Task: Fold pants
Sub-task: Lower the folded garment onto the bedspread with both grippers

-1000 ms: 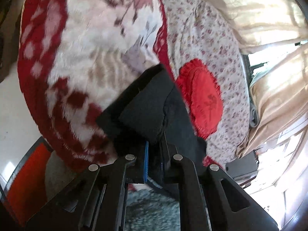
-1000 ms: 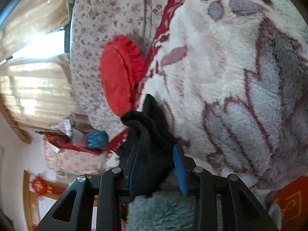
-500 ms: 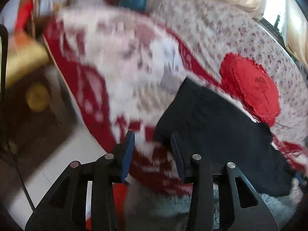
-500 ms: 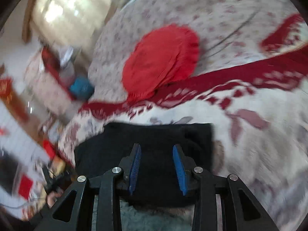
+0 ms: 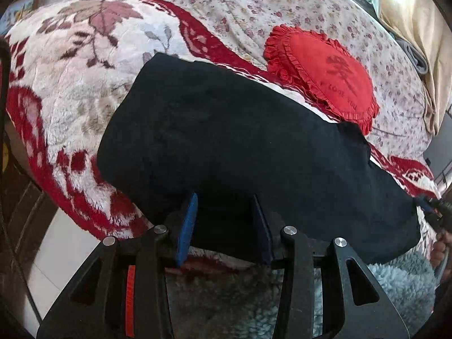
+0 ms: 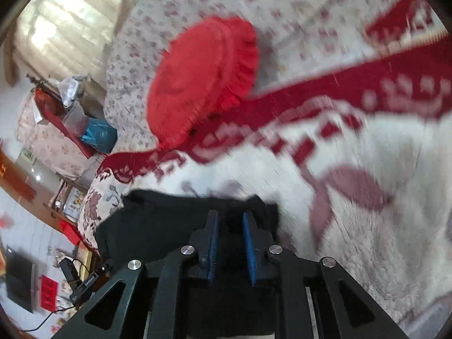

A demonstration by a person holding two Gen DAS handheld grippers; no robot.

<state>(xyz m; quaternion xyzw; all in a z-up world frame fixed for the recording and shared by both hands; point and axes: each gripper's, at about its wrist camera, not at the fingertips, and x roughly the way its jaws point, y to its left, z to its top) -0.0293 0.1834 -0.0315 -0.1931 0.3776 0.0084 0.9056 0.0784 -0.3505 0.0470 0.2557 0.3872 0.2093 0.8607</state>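
The black pants [image 5: 240, 147] lie flat as a folded slab on the red and white fleece blanket [image 5: 70, 65]. My left gripper [image 5: 224, 203] is open at the pants' near edge, its blue pads on either side of the cloth edge without pinching it. In the right wrist view the pants [image 6: 158, 226] lie under my right gripper [image 6: 230, 220], which is partly open over their end, with dark cloth between the pads. That view is blurred by motion. The right gripper tip shows at the far right of the left wrist view [image 5: 429, 206].
A round red frilled cushion [image 5: 325, 76] lies on the floral sheet [image 5: 254, 8] just behind the pants; it also shows in the right wrist view [image 6: 200, 79]. The bed edge and pale floor [image 5: 56, 251] are at the left. Curtains [image 5: 415, 28] hang at the right.
Both grippers let go of the bunched pants and opened. The pants dropped from hanging to lying flat on the blanket. The right gripper's pads have since narrowed and it is still moving.
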